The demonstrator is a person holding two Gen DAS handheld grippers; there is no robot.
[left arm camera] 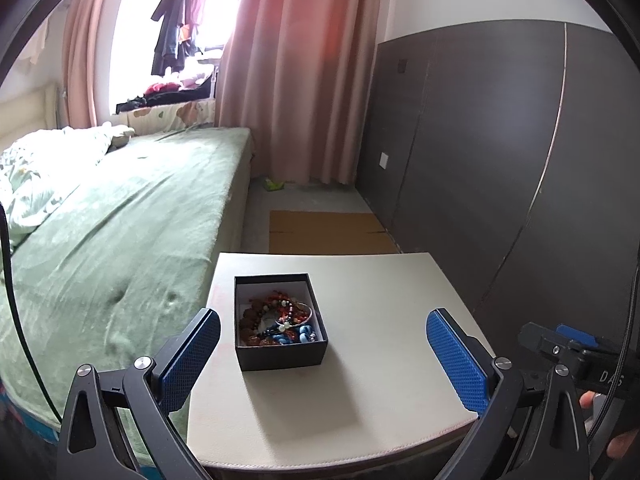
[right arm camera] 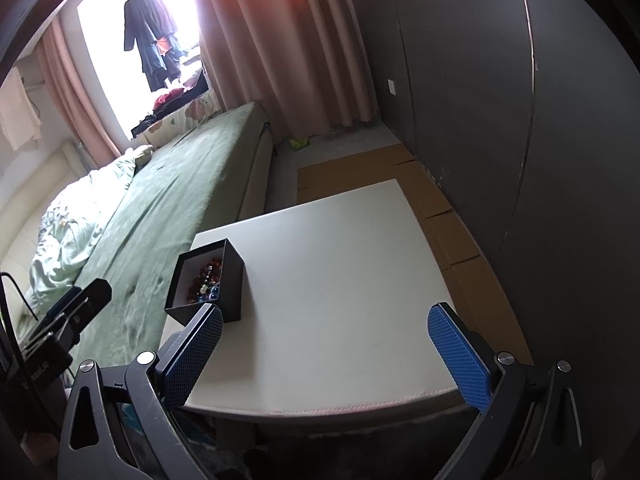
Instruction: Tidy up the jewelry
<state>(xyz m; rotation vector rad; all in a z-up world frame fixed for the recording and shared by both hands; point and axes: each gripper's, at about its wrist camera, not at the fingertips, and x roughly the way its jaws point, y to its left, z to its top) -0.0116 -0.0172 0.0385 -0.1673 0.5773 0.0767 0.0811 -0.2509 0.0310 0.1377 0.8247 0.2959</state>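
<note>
While both the left gripper (left arm camera: 323,354) and right gripper (right arm camera: 325,354) hover wide and empty, the tangled beaded jewelry (left arm camera: 276,320) ahead already fills the small black cardboard box (left arm camera: 280,354), suggesting little remains.

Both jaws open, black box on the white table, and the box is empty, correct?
Not empty. The left wrist view shows the black box holding a heap of beaded bracelets. The rest stands: it sits on the white table, and both grippers' jaws are open.

Only a small black square cardboard box (left arm camera: 280,320) is stood on the white tabletop (left arm camera: 380,320); bare surface is seen to its right.
</note>
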